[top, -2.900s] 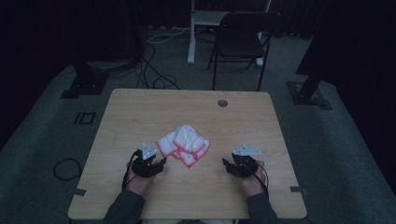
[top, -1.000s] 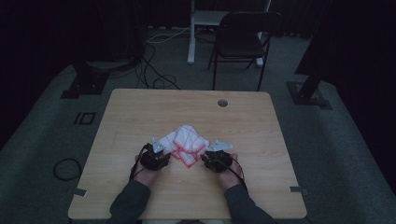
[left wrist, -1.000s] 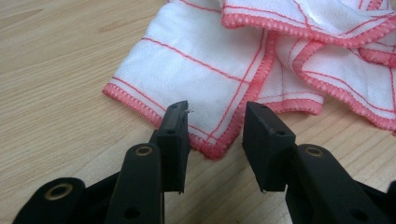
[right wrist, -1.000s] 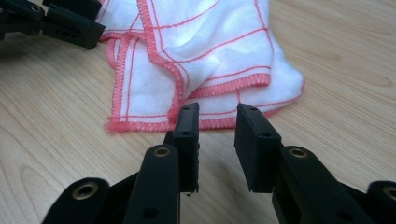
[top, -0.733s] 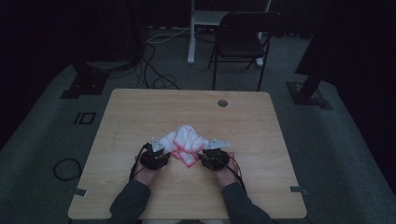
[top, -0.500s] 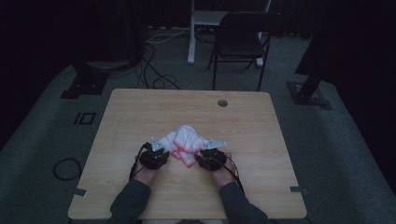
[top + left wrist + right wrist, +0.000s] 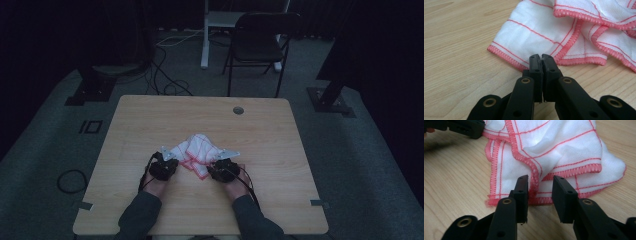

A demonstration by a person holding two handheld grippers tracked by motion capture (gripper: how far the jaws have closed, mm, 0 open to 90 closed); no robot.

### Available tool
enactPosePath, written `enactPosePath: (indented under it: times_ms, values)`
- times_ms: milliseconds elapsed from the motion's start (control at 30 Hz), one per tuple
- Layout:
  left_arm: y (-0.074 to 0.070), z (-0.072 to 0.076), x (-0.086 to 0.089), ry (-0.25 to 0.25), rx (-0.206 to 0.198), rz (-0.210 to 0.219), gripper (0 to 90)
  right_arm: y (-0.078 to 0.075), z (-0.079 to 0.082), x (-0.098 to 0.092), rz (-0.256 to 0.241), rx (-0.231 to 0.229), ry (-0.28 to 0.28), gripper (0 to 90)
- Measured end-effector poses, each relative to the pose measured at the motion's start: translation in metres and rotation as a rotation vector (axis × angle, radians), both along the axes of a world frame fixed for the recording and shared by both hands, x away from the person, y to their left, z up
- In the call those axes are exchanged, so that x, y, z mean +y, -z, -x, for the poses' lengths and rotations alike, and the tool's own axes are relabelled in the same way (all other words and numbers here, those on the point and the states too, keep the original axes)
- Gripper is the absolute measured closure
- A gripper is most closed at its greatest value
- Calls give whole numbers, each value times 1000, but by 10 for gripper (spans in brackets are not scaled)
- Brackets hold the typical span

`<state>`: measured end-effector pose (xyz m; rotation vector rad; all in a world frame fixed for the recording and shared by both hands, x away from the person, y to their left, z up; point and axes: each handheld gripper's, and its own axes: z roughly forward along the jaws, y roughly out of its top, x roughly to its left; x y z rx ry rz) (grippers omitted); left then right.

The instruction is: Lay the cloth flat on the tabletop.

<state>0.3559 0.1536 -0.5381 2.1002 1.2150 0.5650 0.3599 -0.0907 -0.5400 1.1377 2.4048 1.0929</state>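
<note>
With the left gripper (image 7: pixel 541 58) clamped on the near hem of the crumpled cloth (image 7: pixel 198 152) at mid-desk (image 7: pixel 150 120), advance the right gripper (image 7: pixel 540 182), jaws apart astride the cloth's hem, before closing squarely on one layer.

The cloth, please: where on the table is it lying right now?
In the high view the cloth lies crumpled on the table, toward the near edge, between the left gripper and the right gripper.

black fingers (image 7: pixel 535 65), brass rivets, grey sleeves (image 7: pixel 140 217)
</note>
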Motion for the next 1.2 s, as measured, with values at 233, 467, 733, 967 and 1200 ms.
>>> enactPosePath:
  times_ms: [233,467,733,967,1200]
  values:
    - [0,0,0,1,2,0,887,-1,-1,-1,11,-2,2,842]
    - [0,-1,1,0,5,0,887,-2,0,-3,16,-15,-9,873]
    - [-4,0,2,-6,-9,4,887,-7,-3,-14,15,-31,10,877]
    - [-12,0,6,-15,-28,11,887,-11,-4,-26,4,-34,40,878]
    - [-17,1,11,-26,-41,24,887,-13,-6,-38,-1,-42,64,877]
